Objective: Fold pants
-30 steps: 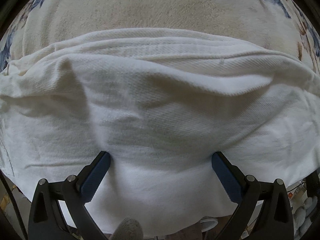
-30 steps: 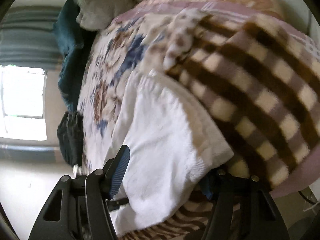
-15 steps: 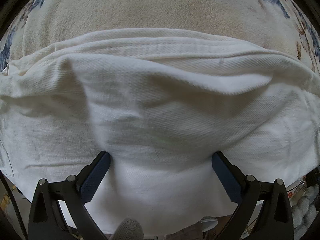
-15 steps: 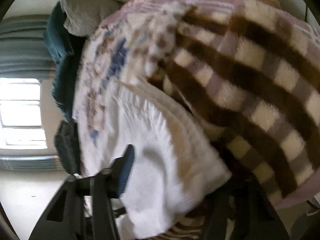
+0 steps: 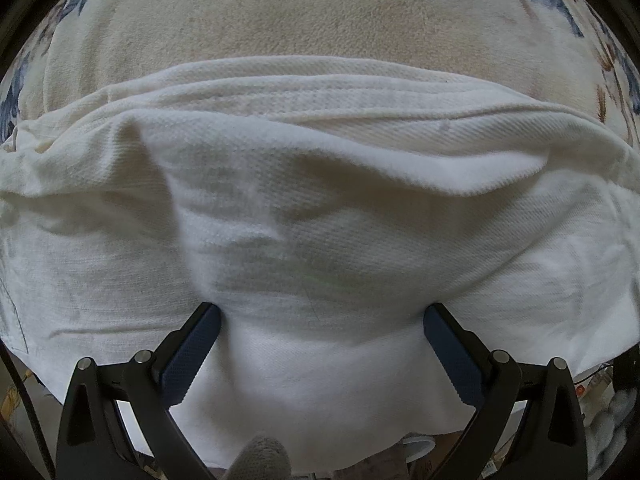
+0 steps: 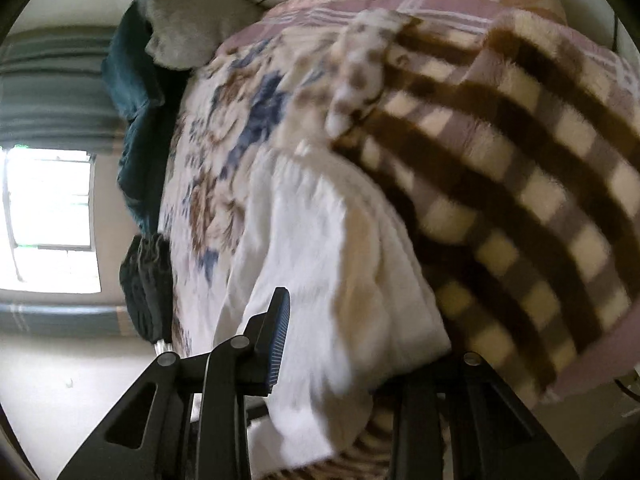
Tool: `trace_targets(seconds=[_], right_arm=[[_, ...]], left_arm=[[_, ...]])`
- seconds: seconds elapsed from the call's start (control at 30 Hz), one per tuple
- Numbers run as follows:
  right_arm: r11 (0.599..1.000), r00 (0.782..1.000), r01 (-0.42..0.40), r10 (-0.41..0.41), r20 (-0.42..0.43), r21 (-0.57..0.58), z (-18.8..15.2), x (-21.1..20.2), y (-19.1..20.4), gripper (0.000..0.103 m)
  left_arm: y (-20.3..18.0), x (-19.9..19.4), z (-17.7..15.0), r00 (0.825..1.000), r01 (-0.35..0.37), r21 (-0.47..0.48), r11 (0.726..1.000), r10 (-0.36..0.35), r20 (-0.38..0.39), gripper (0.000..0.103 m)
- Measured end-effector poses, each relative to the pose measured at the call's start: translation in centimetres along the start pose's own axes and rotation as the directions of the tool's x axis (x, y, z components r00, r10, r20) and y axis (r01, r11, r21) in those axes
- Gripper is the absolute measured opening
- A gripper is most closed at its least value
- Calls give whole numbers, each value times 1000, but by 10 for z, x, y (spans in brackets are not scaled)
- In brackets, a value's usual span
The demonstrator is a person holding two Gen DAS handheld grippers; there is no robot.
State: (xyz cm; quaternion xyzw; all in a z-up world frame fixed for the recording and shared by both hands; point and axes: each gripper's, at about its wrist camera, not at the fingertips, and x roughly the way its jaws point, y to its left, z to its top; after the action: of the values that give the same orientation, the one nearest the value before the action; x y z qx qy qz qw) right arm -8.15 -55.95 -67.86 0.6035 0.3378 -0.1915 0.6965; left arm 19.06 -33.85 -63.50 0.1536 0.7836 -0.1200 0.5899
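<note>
On the fleecy floral bed cover, white waffle-knit pants lie bunched; left claw spread wide, pressing cloth, right claw closing around a thick folded end.

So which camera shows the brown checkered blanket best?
The right wrist view: the brown checkered blanket fills its right side, beside the white pants. The left wrist view shows none of it, only pants and the flowery blanket.

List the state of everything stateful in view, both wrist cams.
white pants: folded in layers, rumpled, lying on the floral blanket
left claw: open, jaws wide, tips pressed into the pants
right claw: closing, pants edge between its jaws
checked blanket: heaped beside the pants
</note>
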Motion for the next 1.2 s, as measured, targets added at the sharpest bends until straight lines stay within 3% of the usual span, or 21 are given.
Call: trace_targets(seconds=[0.07,0.17,0.23,0.33,0.4,0.47,0.57,0.73,0.83,0.9,0.93,1.0,1.07,1.2], right_arm=[[999,999,28,-27,36,-21,4,-3,8,33],[997,999,-4,8,53,-82,-5,-16,31,28],[994,999,-27,30,33,-104,-13,-20,44,27],[991,1000,14,-15,-10,-135,-22,-10,49,27],[992,996,89,-91,-13,-94,-17,2,36,28],[995,995,100,-100,-17,-14,-7,11,16,28],[994,999,4,0,-39,106,6,28,-9,28],[1000,1000,3,-3,-18,-4,6,27,17,29],[997,997,53,-57,-60,-53,3,37,21,29],[996,995,76,-79,-64,-38,6,38,16,14],[995,994,92,-95,-58,-41,7,37,20,12],[990,990,130,-132,-42,-52,7,32,27,10],[985,987,158,-160,-24,-72,4,26,43,9],[980,984,179,-179,8,-90,-12,9,75,5]], left_arm=[[-1,1,3,1000,1,0,1000,-1,-3,103],[0,1,7,1000,1,0,1000,-1,-5,103],[0,2,9,1000,1,-1,1000,-1,-6,103],[-1,3,12,1000,0,-4,1000,0,-9,103],[-1,3,15,1000,-2,-7,1000,2,-10,103],[-3,3,18,1000,-2,-8,1000,2,-11,103],[-4,3,19,1000,-2,-7,1000,2,-6,103],[-3,0,18,1000,-3,-10,1000,2,-6,103],[-4,-8,14,998,-37,-22,999,38,47,103],[-6,-11,12,996,-58,-34,998,60,65,103],[-5,-12,11,995,-65,-47,997,68,71,103],[-4,-19,8,989,-114,-64,991,119,88,103],[-2,-31,5,967,-204,-66,977,212,140,103],[8,-45,-1,923,-322,-57,945,327,202,103]])
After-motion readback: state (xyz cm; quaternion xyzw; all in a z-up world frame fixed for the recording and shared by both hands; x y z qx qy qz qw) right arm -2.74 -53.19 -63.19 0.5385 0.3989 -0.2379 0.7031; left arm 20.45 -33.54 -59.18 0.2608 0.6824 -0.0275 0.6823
